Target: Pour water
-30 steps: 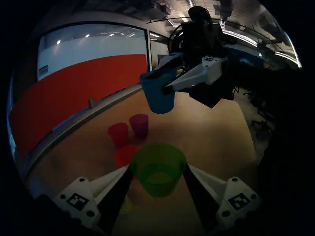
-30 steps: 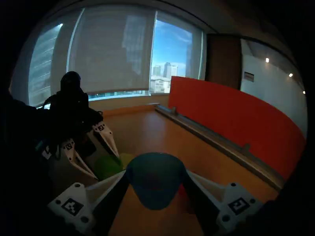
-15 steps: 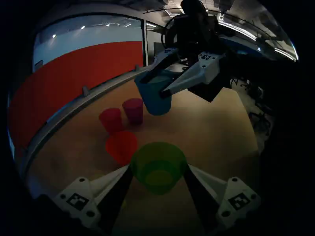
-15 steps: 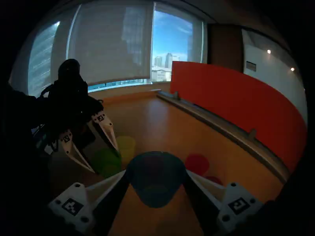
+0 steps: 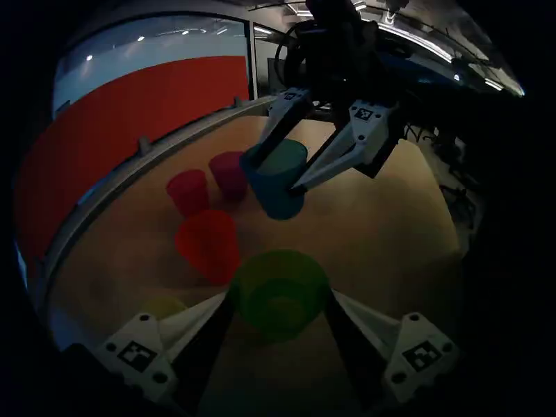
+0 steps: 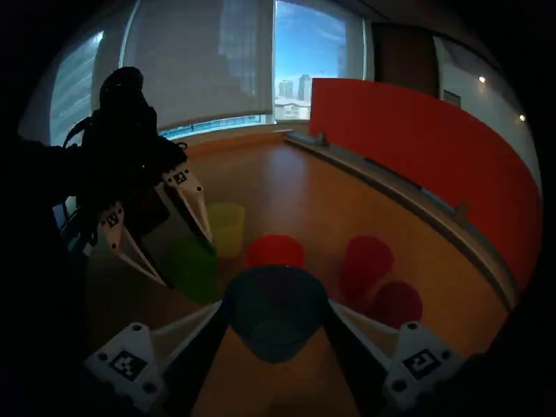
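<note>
Blue cup (image 5: 276, 191) lower in right gripper (image 6: 275, 309); left gripper (image 5: 280, 306) clamps green cup (image 5: 280, 278).

Dim, backlit fisheye pictures.
Daylight came through the window (image 6: 306, 62) in the right gripper view, turning the person (image 6: 125, 139) before it into a black silhouette and laying a soft sheen on the bench (image 6: 292, 187). The left gripper view was darker, lit by small ceiling lights (image 5: 182, 32). The green cup (image 5: 280, 295) and blue cup (image 6: 274, 313) looked murky. Straight lines bowed towards the edges, where brightness fell off.
</note>
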### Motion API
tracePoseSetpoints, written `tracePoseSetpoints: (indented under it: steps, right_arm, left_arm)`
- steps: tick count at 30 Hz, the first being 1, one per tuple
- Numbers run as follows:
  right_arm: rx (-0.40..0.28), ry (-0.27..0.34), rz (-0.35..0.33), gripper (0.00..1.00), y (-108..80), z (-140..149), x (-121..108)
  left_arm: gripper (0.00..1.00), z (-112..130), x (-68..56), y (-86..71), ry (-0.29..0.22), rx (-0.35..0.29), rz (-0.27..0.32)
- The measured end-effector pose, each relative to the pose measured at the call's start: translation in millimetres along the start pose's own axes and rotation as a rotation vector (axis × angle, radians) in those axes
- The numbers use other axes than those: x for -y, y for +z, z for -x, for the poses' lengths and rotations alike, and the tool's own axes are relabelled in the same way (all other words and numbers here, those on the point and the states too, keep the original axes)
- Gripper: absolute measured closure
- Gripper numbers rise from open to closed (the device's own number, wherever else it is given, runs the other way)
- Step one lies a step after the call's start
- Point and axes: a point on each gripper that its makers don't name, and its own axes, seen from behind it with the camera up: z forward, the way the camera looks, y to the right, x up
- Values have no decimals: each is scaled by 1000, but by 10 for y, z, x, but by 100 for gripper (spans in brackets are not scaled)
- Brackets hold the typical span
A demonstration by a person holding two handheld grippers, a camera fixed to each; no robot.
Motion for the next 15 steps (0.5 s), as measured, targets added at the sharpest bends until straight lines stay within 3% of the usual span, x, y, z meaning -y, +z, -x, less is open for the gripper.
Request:
tracePoseSetpoints:
  steps: [15]
  right_arm:
    - [43, -5, 0, 8, 149, 229, -22]
  left_arm:
    - [13, 125, -20, 76, 2, 27, 16]
